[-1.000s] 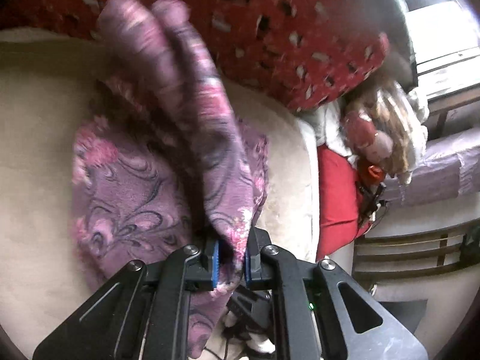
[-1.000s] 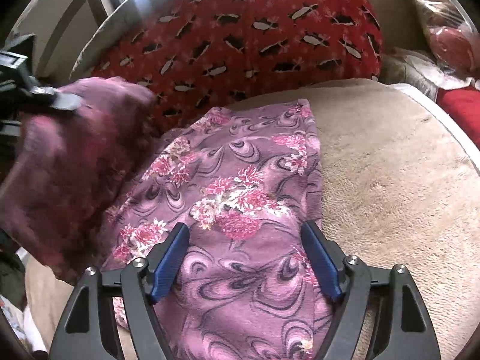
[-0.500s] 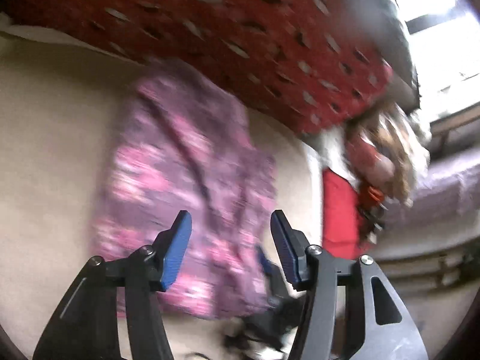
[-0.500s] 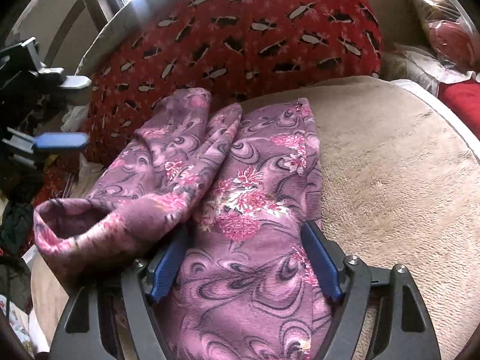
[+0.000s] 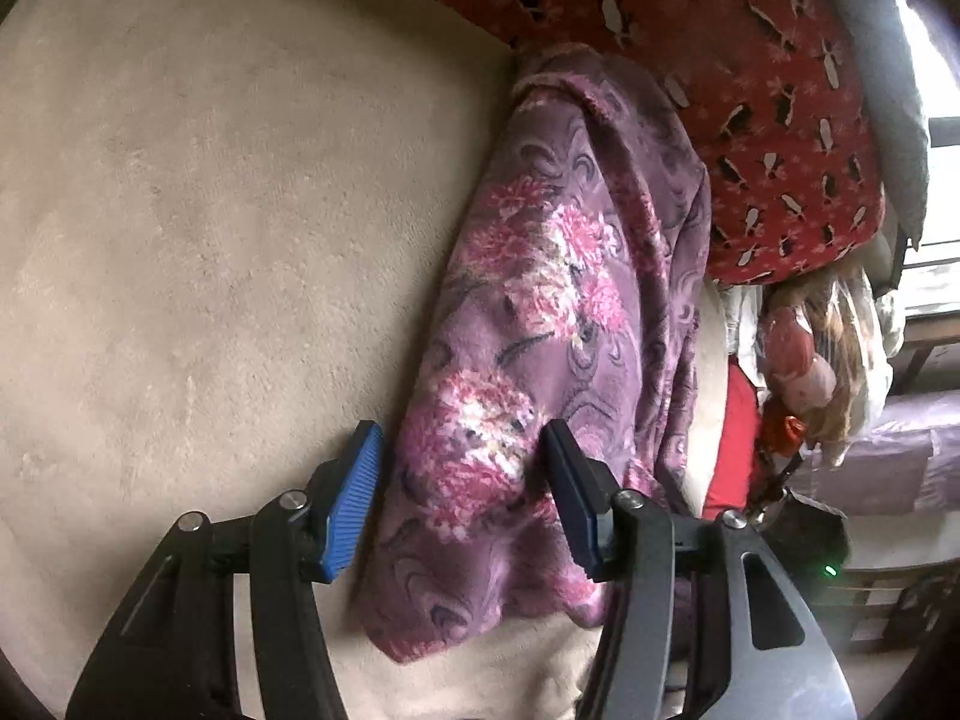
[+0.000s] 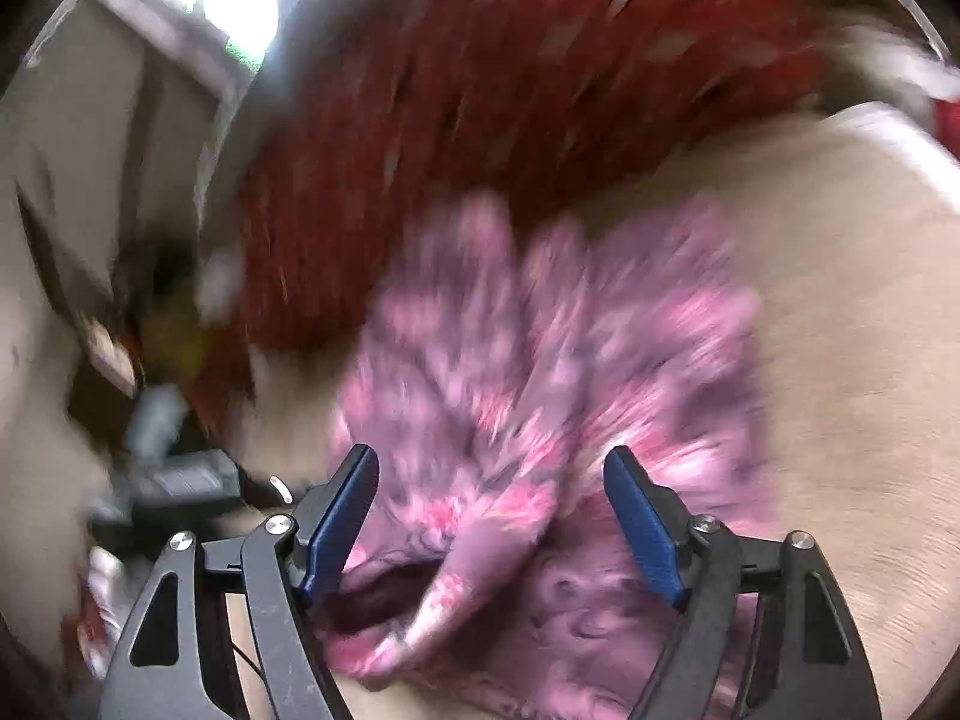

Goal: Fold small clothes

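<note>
Left wrist view. Item: purple floral garment (image 5: 540, 324), fleecy, pink flower print, folded into a long narrow strip. Location: lying on a beige plush cushion (image 5: 198, 228), toward its right edge; far end touching a red patterned pillow (image 5: 750, 60), near end reaching the cushion's front edge. Left gripper (image 5: 462, 498): black frame, blue ribbed pads (image 5: 351, 507). Jaws released, standing to either side of the garment's near end, neither pad pressing the cloth. Surroundings, right of the cushion: a red cloth (image 5: 729, 450), a clear bag (image 5: 822, 348) with pinkish contents, a lilac-covered seat (image 5: 900, 456), bright window at the upper right.

Right wrist view. Heavily motion-blurred; detail uncertain. Item: the same purple floral garment (image 6: 540, 372), on the beige cushion (image 6: 852, 330), with the red pillow (image 6: 510, 90) behind it. A loose folded edge of the cloth (image 6: 456, 576), showing an open dark mouth beside it, lies between the fingers. Right gripper (image 6: 492, 516): black frame, blue pads (image 6: 645, 528). Jaws closing, cloth between them, a visible gap remaining at each pad; no grip established. Left of the fingers: a dark blurred object (image 6: 174, 480), not identifiable. Window light at the upper left.
</note>
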